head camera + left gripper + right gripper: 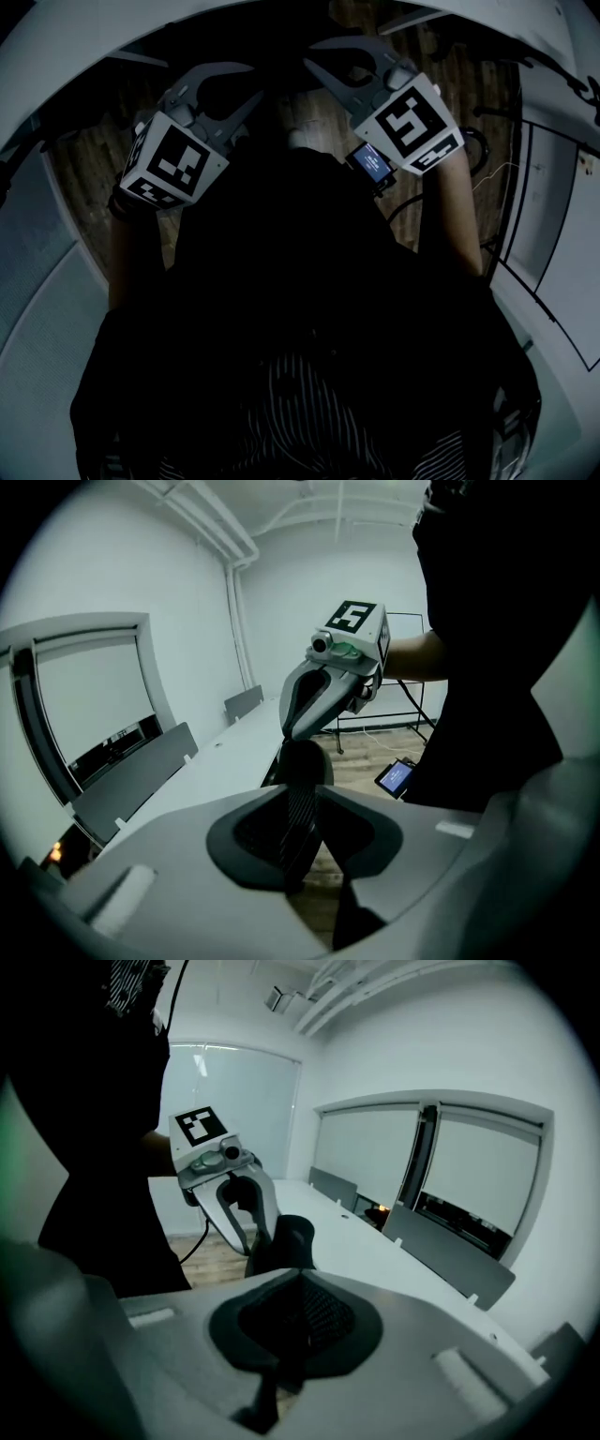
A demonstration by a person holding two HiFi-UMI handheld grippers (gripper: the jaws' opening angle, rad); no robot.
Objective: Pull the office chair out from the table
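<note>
The office chair shows as a black mesh back edge (302, 803) standing upright between my left gripper's (305, 832) jaws, which are shut on it. In the right gripper view the same mesh edge (302, 1312) is pinched in my right gripper (295, 1326). Each gripper view also shows the other gripper clamped on the chair's dark top (305, 761). In the head view both grippers, left (246, 86) and right (314, 58), reach forward over the wooden floor (89, 159), and the chair between them is lost in darkness. The long white table (220, 757) runs just beyond the chair.
Grey divider panels (131, 775) stand along the table (394, 1251), with another panel (450, 1255) near windows with blinds (483, 1171). A small device with a blue screen (372, 164) hangs at the person's front. Cables and a black stand (412, 696) are on the floor.
</note>
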